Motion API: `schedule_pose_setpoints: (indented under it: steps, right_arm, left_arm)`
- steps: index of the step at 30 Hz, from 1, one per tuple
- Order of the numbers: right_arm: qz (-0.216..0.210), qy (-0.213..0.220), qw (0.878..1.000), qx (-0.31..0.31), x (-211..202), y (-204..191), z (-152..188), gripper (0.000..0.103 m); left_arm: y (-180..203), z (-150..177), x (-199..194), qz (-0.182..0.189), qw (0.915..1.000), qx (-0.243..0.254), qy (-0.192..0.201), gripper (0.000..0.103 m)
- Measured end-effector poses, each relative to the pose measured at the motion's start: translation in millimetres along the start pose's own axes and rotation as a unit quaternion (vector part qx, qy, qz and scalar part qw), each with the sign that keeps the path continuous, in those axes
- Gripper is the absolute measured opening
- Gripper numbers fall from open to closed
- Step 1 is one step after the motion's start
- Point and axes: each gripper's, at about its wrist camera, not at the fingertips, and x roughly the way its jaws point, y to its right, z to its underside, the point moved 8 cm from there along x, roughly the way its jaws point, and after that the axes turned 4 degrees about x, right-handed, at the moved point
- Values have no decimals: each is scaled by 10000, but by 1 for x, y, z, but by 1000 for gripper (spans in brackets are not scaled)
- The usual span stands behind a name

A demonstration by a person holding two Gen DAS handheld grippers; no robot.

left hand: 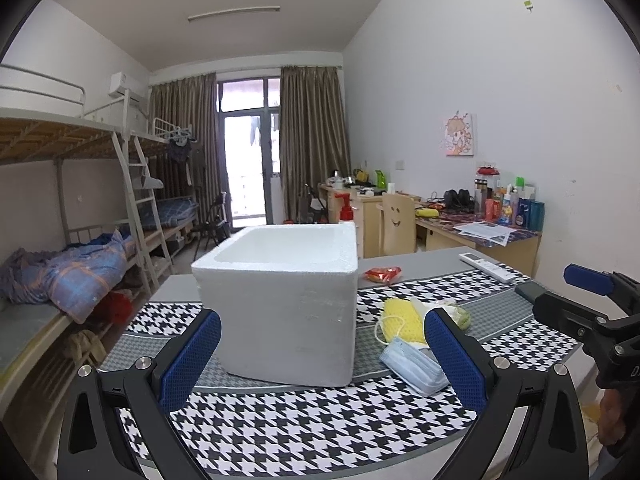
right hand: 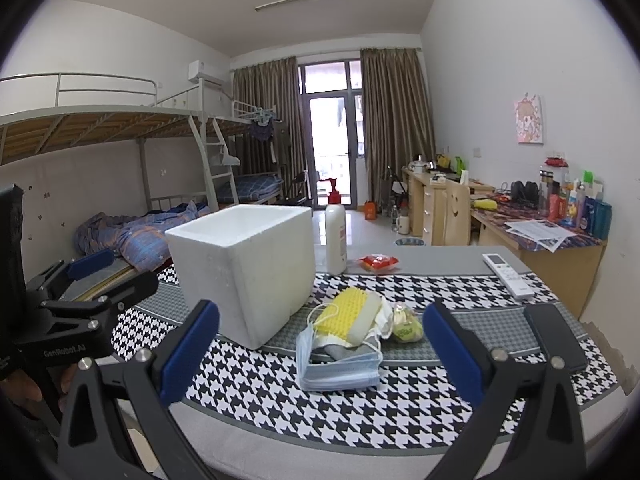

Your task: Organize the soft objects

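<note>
A white foam box (left hand: 280, 300) (right hand: 244, 264) stands open-topped on the houndstooth tablecloth (left hand: 320, 432) (right hand: 360, 412). To its right lies a small pile: a blue face mask (left hand: 414, 366) (right hand: 340, 368), a yellow sponge brush (left hand: 404, 320) (right hand: 344, 314), white cloth and a small greenish packet (right hand: 406, 326). My left gripper (left hand: 322, 354) is open in front of the box, nothing between its blue pads. My right gripper (right hand: 320, 356) is open just short of the pile, holding nothing. Each gripper also appears at the other view's edge.
A white pump bottle (right hand: 335, 236) stands behind the box, a red packet (left hand: 383, 274) (right hand: 378, 261) beside it. A white remote (left hand: 487, 266) (right hand: 508, 275) and a black phone (right hand: 556, 336) lie on the right. Bunk beds stand left, cluttered desks right.
</note>
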Motion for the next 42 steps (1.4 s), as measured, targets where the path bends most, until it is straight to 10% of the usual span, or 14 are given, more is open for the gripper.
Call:
schedule_pose_setpoints:
  steps: [42]
  right_arm:
    - [548, -779, 9950, 306, 50, 62, 27, 103]
  left_arm:
    - [73, 39, 61, 1094, 9887, 337, -968, 102]
